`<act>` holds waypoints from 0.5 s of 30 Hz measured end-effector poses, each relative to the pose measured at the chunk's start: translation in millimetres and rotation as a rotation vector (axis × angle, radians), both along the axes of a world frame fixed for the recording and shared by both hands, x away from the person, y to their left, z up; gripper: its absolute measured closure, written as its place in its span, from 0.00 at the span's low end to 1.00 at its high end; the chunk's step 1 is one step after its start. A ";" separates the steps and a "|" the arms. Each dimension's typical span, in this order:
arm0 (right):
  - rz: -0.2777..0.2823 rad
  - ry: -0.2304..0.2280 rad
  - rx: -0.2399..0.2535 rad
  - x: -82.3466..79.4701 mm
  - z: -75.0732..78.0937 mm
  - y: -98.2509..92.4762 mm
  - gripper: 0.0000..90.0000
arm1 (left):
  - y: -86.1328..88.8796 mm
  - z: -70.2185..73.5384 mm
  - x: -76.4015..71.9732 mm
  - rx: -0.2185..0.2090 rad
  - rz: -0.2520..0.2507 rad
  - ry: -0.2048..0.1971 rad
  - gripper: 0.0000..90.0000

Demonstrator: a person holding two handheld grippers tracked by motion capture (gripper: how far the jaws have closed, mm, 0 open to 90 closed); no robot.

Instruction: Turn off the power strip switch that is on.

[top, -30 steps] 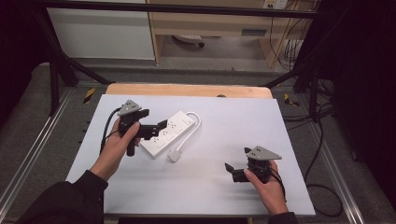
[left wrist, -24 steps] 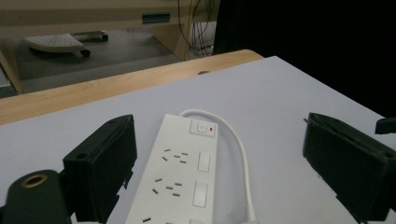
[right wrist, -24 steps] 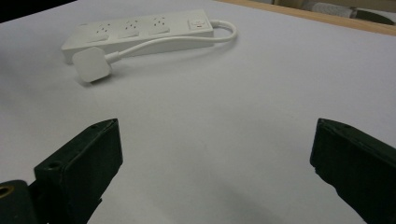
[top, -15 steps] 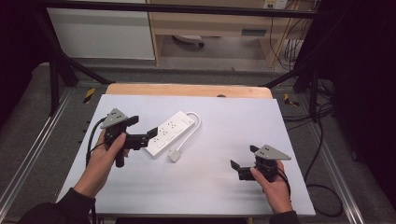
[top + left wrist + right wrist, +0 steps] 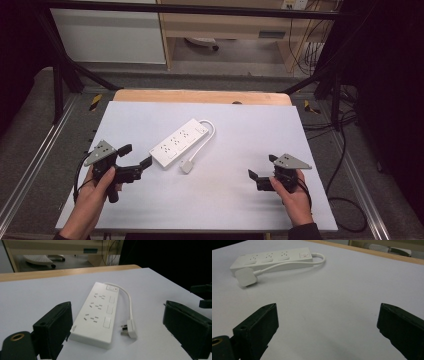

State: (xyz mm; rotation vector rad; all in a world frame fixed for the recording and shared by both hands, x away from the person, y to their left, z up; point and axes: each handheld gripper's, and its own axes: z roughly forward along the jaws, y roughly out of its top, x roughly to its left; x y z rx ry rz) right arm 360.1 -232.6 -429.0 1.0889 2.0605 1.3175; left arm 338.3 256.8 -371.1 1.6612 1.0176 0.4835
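White table (image 5: 320, 200) with a wood strip at its far edge, dark room, shelving and cables behind. Power strip (image 5: 180, 142) lies flat near table centre, angled, cord looped to plug (image 5: 187, 166) just beside its near side. Left gripper (image 5: 137, 160) sits by the near-left edge, jaws wide apart, empty, aimed at strip's near end. Right gripper (image 5: 260, 172) near the near-right corner, jaws spread, empty. To grab well: likely square jaws across strip's short width, avoid cord.

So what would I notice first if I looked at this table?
Probably the white power strip lying slantwise in the middle of the pale table, its short cable looping round to a plug beside it. Next come the two black tools: the left tool open near the strip's end, the right tool open over bare table.
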 end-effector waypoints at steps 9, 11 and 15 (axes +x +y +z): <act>-0.074 0.011 -0.024 4.0 -4.0 -6.8 0.05 | 9.8 -34.3 -19.2 0.032 0.020 0.038 0.10; -0.085 0.017 -0.029 4.1 -4.4 -7.4 0.05 | 12.0 -39.4 -21.7 0.050 0.023 0.038 0.10; -0.095 0.030 -0.046 5.1 -7.3 -6.2 0.04 | 16.0 -47.1 -24.6 0.049 0.032 0.063 0.10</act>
